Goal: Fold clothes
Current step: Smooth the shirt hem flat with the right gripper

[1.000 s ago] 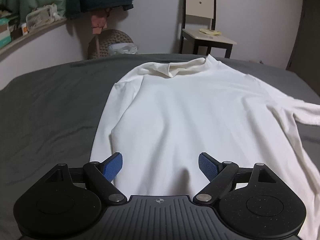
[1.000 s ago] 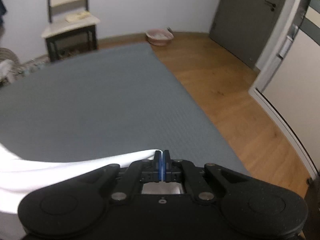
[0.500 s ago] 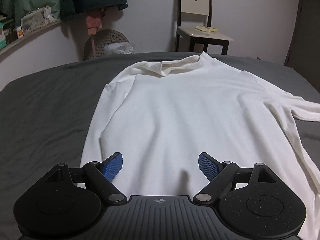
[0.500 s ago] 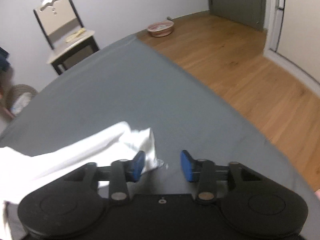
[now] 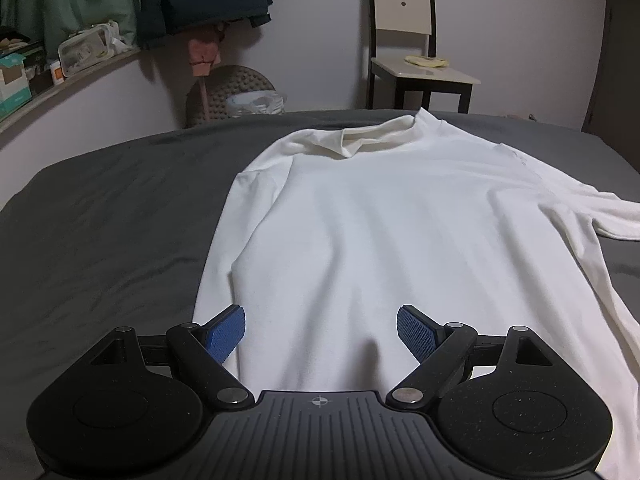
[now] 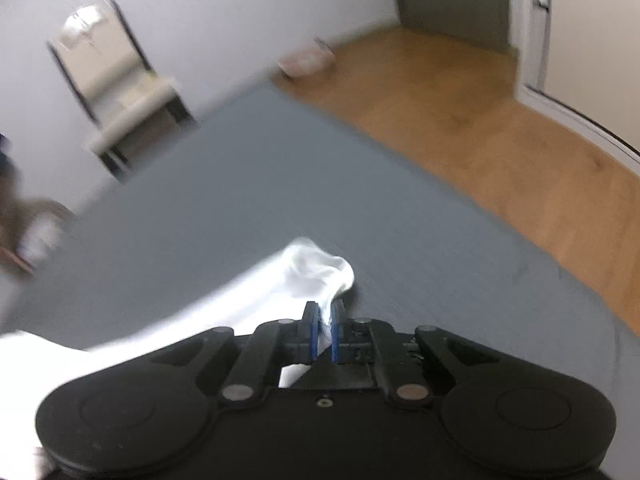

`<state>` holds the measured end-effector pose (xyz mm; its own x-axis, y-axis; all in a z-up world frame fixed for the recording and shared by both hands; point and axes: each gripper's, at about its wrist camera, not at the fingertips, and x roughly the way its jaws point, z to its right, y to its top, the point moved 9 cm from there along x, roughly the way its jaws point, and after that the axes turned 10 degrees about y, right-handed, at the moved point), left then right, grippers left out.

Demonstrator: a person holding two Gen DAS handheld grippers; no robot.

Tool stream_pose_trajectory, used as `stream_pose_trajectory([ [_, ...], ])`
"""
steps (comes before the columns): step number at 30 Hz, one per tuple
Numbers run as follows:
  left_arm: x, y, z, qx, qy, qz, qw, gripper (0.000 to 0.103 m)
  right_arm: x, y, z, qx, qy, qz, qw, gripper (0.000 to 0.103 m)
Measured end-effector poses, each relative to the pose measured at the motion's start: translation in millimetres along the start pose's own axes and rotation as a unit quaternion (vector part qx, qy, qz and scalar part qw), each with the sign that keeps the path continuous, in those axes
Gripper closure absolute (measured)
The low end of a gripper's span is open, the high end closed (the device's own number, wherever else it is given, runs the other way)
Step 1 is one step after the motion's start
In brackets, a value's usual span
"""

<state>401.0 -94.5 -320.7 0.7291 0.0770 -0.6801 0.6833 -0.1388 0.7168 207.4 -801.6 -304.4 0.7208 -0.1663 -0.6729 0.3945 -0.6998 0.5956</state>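
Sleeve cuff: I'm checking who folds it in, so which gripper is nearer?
Right. The right gripper is shut on the sleeve cuff of the white top; the left gripper hangs open over its hem.

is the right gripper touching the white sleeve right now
Touching. The right wrist view shows the right gripper nearly closed with the white sleeve pinched between its blue pads.

Soft white cloth is seen in the shirt [image 5: 400,232]; matt grey fabric covers the bed [image 5: 112,216]; the floor [image 6: 500,128] is smooth wood.
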Motion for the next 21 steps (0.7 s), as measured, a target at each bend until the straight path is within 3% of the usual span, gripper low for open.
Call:
stream_pose_trajectory([
  [1,0.2,0.3,0.3,0.0,0.0,0.0,1.0,0.018,-22.7,4.7,-6.7,0.003,0.02,0.025,0.999,0.096],
  [3,0.3,1.1,2.1,-0.001,-0.004,0.001,1.0,0.018,-50.7,-2.0,-2.4,0.011,0.02,0.045,0.999,0.096],
  [7,-3.9,1.2,6.0,0.005,-0.012,0.004,0.9999,0.018,-42.3,-62.8,42.7,0.044,-0.027,-0.037,0.998,0.096],
  [9,-7.3,0.7,5.6,0.008,-0.013,0.006,0.9999,0.018,-30.1,-89.6,55.1,0.059,-0.023,-0.066,0.996,0.096],
  [11,-10.2,1.0,3.3,0.008,-0.011,0.009,0.9999,0.018,-26.8,-99.9,60.0,0.058,-0.026,-0.063,0.996,0.094],
  [12,-11.3,1.5,1.8,0.007,-0.01,0.011,0.9999,0.018,-28.9,-97.9,60.1,0.053,-0.031,-0.052,0.997,0.086],
  [13,-11.9,2.0,0.1,0.003,-0.009,0.012,0.9999,0.018,-32.7,-91.9,59.1,0.045,-0.036,-0.036,0.998,0.067],
  [15,-10.9,2.7,-2.8,-0.007,-0.01,0.01,0.9999,0.018,-29.0,-81.1,58.5,0.037,-0.038,-0.028,0.998,0.044],
  [17,-8.6,3.2,-4.1,-0.015,-0.011,0.007,0.9998,0.018,-22.1,-70.5,58.3,0.032,-0.039,-0.025,0.998,0.051],
  [19,-6.7,3.5,-4.4,-0.018,-0.01,0.005,0.9998,0.018,-15.3,-59.9,58.0,0.027,-0.039,-0.022,0.999,0.07],
  [21,-6.4,3.0,-4.2,-0.015,-0.008,0.005,0.9998,0.018,-8.5,-49.4,57.8,0.022,-0.04,-0.019,0.999,0.072],
])
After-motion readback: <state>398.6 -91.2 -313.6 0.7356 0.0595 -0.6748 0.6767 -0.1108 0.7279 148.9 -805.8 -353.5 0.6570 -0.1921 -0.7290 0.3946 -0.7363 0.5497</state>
